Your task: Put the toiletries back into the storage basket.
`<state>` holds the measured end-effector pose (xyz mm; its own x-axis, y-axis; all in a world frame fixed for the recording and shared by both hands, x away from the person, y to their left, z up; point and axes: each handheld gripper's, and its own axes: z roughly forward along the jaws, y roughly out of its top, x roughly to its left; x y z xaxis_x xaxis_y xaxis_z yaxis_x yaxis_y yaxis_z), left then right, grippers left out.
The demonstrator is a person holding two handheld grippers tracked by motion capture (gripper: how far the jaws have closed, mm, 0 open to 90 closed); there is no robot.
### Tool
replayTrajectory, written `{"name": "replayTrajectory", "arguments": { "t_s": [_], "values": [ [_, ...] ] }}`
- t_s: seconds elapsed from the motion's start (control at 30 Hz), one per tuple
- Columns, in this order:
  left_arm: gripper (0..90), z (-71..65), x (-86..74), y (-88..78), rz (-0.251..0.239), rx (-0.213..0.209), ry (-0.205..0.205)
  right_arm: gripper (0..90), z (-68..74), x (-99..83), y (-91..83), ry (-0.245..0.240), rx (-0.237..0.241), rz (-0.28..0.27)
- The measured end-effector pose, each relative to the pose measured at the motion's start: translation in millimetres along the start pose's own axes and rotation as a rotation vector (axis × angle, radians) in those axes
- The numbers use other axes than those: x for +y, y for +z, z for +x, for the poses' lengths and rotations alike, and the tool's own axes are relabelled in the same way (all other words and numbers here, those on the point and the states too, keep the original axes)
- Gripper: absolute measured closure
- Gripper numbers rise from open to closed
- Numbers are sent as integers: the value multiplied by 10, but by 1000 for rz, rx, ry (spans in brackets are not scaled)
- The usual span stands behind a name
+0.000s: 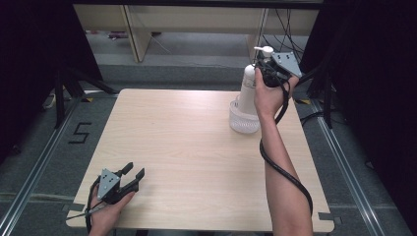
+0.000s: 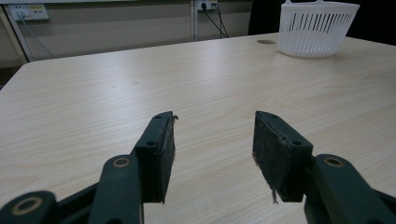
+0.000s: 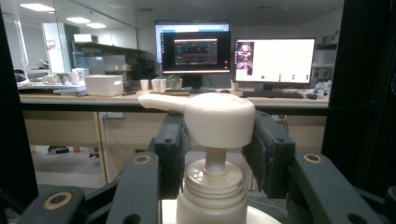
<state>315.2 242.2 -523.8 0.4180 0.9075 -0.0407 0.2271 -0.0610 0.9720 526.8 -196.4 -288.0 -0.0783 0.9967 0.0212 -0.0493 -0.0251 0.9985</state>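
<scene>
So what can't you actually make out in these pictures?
- High view: the lower part of the pump bottle, hidden inside the white basket.
- High view: the right gripper, its jaws covered by the hand.
- Right gripper view: the bottle body, cut off by the bottom edge.
- Left gripper view: what the basket holds, cut off by the top edge.

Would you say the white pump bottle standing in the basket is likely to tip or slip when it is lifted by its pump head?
The pump bottle is tall and narrow, so it probably tips easily once clear of the basket. The right gripper clamps its smooth pump head, which may slip or swivel on the thin stem. It looks like rigid plastic, likely not fragile.
</scene>
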Motion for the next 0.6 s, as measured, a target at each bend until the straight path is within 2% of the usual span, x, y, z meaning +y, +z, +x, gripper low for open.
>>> {"name": "replayTrajectory", "arguments": {
  "t_s": [0.03, 0.2, 0.27, 0.37, 0.43, 0.47, 0.5, 0.6],
  "values": [
    [479, 0, 0, 0, 0, 0, -1, 601, -7, -4, 8, -14, 1, -4],
    [479, 3, 1, 2, 0, -2, 8, 601, -11, -35, 31, -18, 0, 9],
    [479, 2, 2, 2, 2, -2, 8, 601, -5, -44, 35, -1, -2, 19],
    [479, 2, 2, 4, 3, -2, 12, 601, -17, -50, 48, -15, -2, 14],
    [479, 1, 3, 4, 3, -2, 13, 601, -9, -61, 57, -8, -1, 20],
    [479, 1, 2, 3, 3, -2, 12, 601, -20, -67, 63, -22, -5, 19],
    [479, 2, 2, 2, 2, -2, 12, 601, -10, -75, 59, -3, -6, 35],
    [479, 2, 2, 2, 2, -2, 10, 601, -20, -98, 71, -7, -6, 36]
  ]
}}
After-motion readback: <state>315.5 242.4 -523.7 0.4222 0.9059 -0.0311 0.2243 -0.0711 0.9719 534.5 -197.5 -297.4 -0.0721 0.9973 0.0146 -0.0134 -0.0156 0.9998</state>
